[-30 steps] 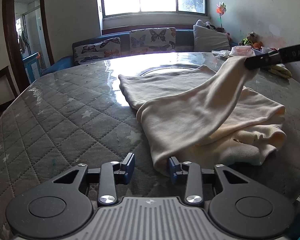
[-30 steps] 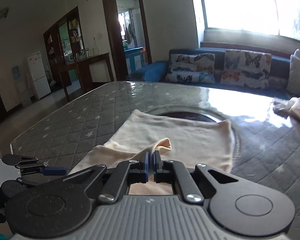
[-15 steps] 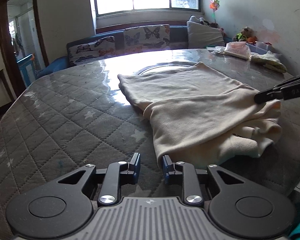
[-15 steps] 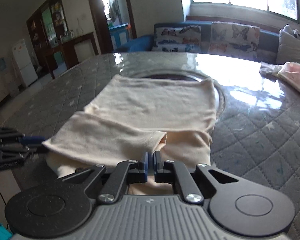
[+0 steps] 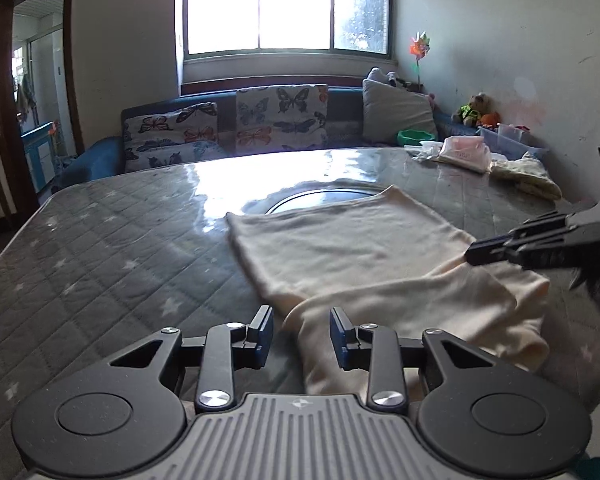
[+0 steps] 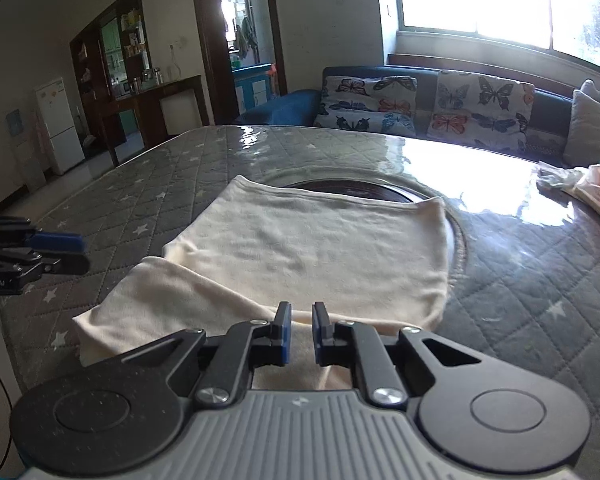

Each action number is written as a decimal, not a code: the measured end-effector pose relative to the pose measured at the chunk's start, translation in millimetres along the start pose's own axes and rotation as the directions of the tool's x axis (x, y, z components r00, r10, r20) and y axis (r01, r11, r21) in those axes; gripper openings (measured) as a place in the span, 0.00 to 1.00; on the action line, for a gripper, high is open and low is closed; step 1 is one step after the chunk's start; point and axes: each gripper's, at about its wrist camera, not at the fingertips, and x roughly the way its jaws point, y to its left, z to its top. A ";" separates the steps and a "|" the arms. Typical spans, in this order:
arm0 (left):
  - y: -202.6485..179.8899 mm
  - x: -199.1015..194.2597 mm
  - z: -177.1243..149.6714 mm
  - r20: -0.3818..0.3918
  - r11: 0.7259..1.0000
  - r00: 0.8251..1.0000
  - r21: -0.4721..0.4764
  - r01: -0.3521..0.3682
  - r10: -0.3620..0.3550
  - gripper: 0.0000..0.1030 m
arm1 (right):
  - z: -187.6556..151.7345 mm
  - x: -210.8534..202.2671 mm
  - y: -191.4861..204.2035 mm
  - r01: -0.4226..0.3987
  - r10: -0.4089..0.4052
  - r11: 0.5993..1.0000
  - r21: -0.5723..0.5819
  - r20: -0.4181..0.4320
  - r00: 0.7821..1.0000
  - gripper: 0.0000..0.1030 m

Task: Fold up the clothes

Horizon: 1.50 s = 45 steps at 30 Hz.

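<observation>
A cream garment [image 5: 364, 264] lies on the quilted grey table, its near part folded over onto the rest; it also shows in the right wrist view [image 6: 320, 248]. My left gripper [image 5: 300, 332] is open, its jaws on either side of the fold's near left corner, holding nothing. It also shows at the left edge of the right wrist view [image 6: 56, 252]. My right gripper [image 6: 300, 330] is slightly open just above the fold's right end, with no cloth between the jaws. It also shows in the left wrist view [image 5: 496, 250].
The grey star-quilted table cover [image 5: 100, 264] has a round glass turntable [image 6: 352, 190] behind the garment. Other clothes [image 5: 464, 152] and a yellowish bundle [image 5: 528, 174] lie at the far right. A sofa with butterfly cushions [image 5: 280, 120] stands behind the table.
My right gripper carried the lifted part of the garment over and down onto the rest, then opened and let it go. My left gripper opened wider at the near corner.
</observation>
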 end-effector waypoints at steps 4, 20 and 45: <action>-9.6 26.7 4.4 -0.013 0.999 0.999 -0.001 0.043 -0.043 0.33 | -2.4 14.3 1.7 -0.006 0.006 1.000 -0.007 -0.020 1.000 0.10; -11.0 50.3 -2.7 -0.058 1.000 0.998 0.015 0.019 -0.019 0.32 | -10.8 10.4 3.3 0.000 0.000 1.000 -0.029 -0.020 1.000 0.11; -52.5 16.2 -38.6 -0.106 0.977 0.991 0.190 0.099 -0.079 0.43 | -43.0 -18.5 14.5 -0.024 0.018 0.995 -0.097 -0.061 0.998 0.23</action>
